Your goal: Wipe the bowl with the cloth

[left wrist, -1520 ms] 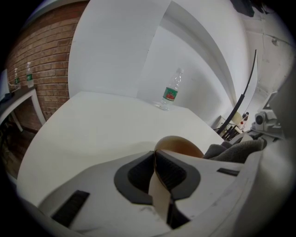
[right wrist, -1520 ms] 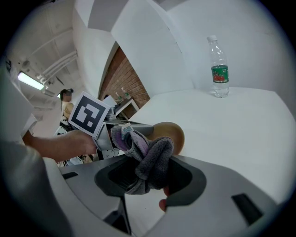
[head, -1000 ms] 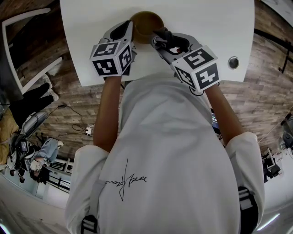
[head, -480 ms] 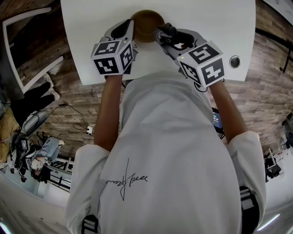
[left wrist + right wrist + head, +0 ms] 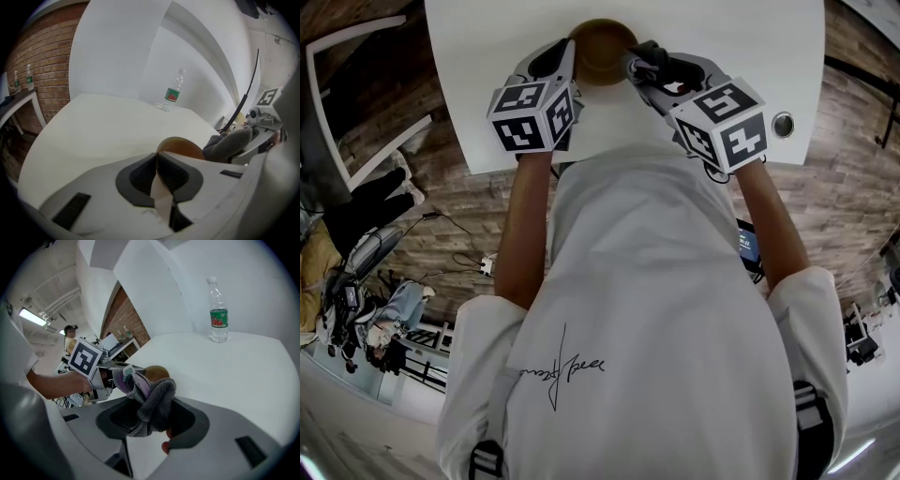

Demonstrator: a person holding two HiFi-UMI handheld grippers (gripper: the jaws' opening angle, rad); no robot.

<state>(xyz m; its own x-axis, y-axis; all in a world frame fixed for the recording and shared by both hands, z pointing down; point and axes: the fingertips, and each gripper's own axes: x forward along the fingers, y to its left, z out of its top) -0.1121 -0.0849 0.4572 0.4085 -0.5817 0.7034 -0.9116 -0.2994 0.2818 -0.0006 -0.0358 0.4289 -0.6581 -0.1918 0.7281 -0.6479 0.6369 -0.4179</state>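
You are clamping your left gripper (image 5: 157, 161) on the rim of the brown bowl (image 5: 183, 146), which is sitting on the white table (image 5: 722, 56), in from its near edge. It is probably light, stiff and smooth, so that thin rim is giving you the firmest hold. Your right gripper (image 5: 149, 416) is squeezing the soft grey cloth (image 5: 154, 397) by its bunched middle, just beside the bowl.
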